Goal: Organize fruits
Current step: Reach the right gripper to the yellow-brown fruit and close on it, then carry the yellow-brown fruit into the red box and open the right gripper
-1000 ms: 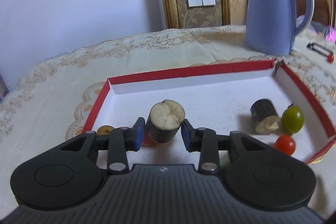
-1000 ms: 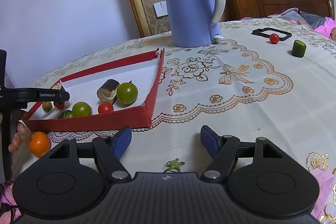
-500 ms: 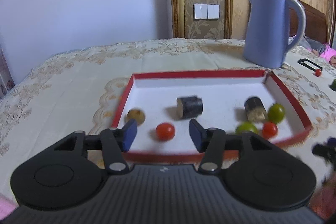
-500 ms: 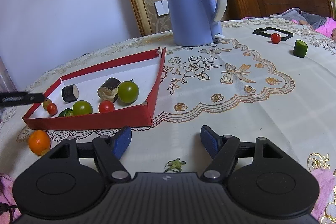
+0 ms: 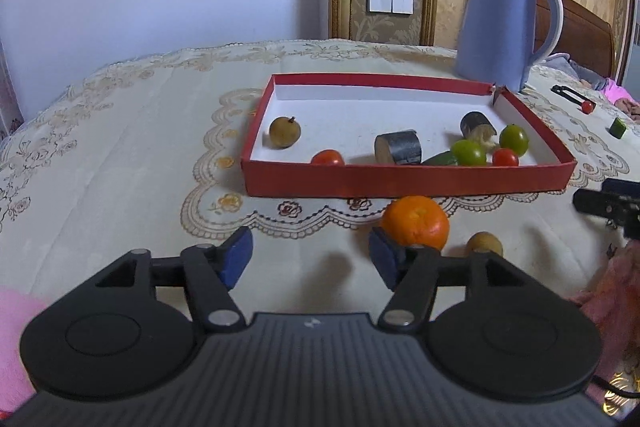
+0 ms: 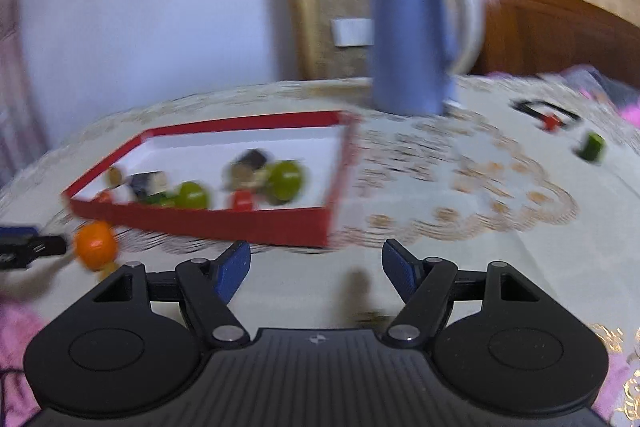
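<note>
On the lace-covered table (image 5: 120, 155) the red tray (image 5: 400, 179) already holds tomatoes, green fruits and dark cut pieces, while an orange (image 5: 415, 225) and a small brown fruit (image 5: 485, 243) lie outside, just near its front wall. The left claw (image 5: 310, 257) hangs open and empty beside the orange, the right claw (image 6: 316, 269) likewise open. The step looks like a fresh pickup, so the left claw needs to shift right and straddle the orange.

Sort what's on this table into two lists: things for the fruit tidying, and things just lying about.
For the job: red box with fruit pieces inside; orange, small brown fruit, distant red tomato and green piece outside it; left tongs, open.

Lying about: blue kettle, black frame.
</note>
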The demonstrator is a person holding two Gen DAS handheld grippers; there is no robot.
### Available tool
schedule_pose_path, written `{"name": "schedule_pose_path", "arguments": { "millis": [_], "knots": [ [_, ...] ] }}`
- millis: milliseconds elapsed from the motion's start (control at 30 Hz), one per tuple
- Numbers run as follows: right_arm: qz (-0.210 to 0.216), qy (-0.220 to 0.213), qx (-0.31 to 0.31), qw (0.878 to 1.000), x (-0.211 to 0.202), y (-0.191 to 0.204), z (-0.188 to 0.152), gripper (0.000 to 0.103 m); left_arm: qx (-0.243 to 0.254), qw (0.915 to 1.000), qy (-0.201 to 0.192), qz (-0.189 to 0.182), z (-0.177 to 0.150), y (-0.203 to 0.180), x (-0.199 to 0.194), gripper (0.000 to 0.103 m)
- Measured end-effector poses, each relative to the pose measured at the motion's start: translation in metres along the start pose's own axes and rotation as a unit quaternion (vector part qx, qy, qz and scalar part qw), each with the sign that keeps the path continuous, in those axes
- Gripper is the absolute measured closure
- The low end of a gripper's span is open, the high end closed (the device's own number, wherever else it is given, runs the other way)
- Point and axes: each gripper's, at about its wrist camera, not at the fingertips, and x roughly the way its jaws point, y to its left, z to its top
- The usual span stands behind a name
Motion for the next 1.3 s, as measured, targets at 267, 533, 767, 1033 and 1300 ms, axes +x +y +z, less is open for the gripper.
{"name": "schedule_pose_path", "arguments": {
  "millis": [267,533,767,1033,1300],
  "knots": [
    [0.085,0.02,-0.08,0.993,0.005,0.06,0.005,0.031,-0.005,0.9999,0.014,-0.001,-0.009,0.003,0.012,0.037],
    [0.116,0.046,-0.104,0.987,0.016,0.087,0.006,0.031,-0.002,0.9999,0.01,0.01,-0.011,0.0,0.016,0.027],
    [0.12,0.072,-0.131,0.981,0.032,0.11,-0.001,0.037,-0.008,0.9998,0.011,0.017,-0.011,0.003,0.018,0.022],
    [0.111,0.067,-0.141,0.982,0.036,0.119,-0.005,0.062,-0.012,0.9997,0.015,0.016,-0.011,0.004,0.019,0.015],
    [0.092,0.05,-0.163,0.981,0.029,0.129,-0.011,0.076,-0.015,0.9996,0.017,0.019,-0.011,0.005,0.019,0.011]
  ]
}}
